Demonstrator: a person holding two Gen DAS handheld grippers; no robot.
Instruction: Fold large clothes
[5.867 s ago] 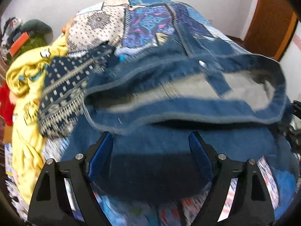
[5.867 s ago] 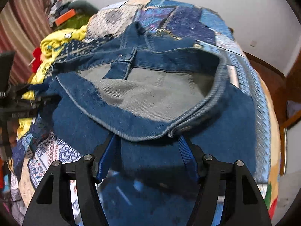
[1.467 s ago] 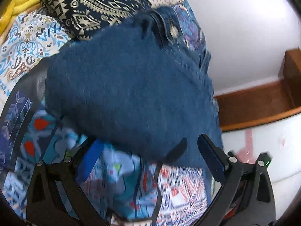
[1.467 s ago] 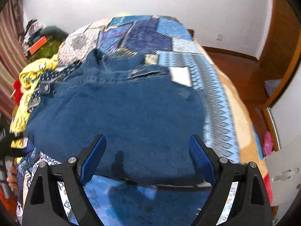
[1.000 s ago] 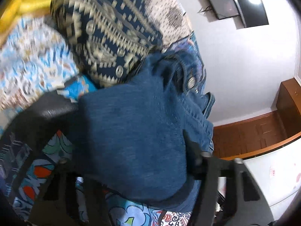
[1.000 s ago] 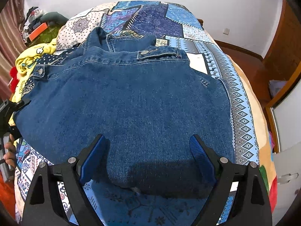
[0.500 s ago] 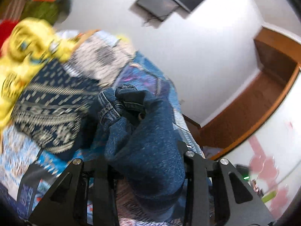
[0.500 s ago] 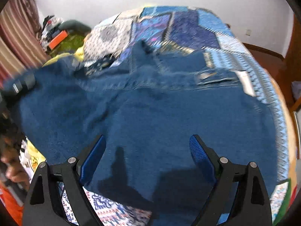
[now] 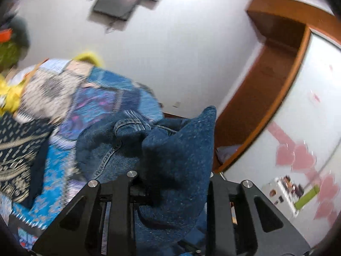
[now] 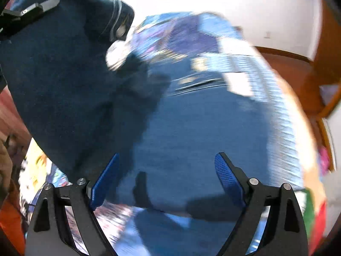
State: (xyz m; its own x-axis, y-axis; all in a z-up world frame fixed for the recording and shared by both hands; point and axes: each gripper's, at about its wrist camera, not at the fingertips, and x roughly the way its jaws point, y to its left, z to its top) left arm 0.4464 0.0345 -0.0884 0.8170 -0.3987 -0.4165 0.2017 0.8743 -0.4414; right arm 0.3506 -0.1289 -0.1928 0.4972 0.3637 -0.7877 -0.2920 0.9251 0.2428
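Observation:
A blue denim jacket (image 10: 191,128) lies on the patchwork bed. My left gripper (image 9: 172,183) is shut on the jacket's left side (image 9: 181,149) and holds it lifted off the bed. In the right wrist view that lifted part (image 10: 64,74) hangs high at the left, with the left gripper (image 10: 27,10) at its top. My right gripper (image 10: 166,175) is open and empty, hovering over the jacket's near edge. The view is blurred.
The patchwork bedspread (image 9: 110,93) runs to a white wall. A dark patterned garment (image 9: 17,149) and yellow clothes (image 9: 8,93) lie at the left. A wooden door frame (image 9: 266,89) and a white cabinet (image 9: 302,149) stand at the right.
My left gripper has closed on the jacket's left side and raised it up and over toward the right. My right gripper has stayed open above the near edge.

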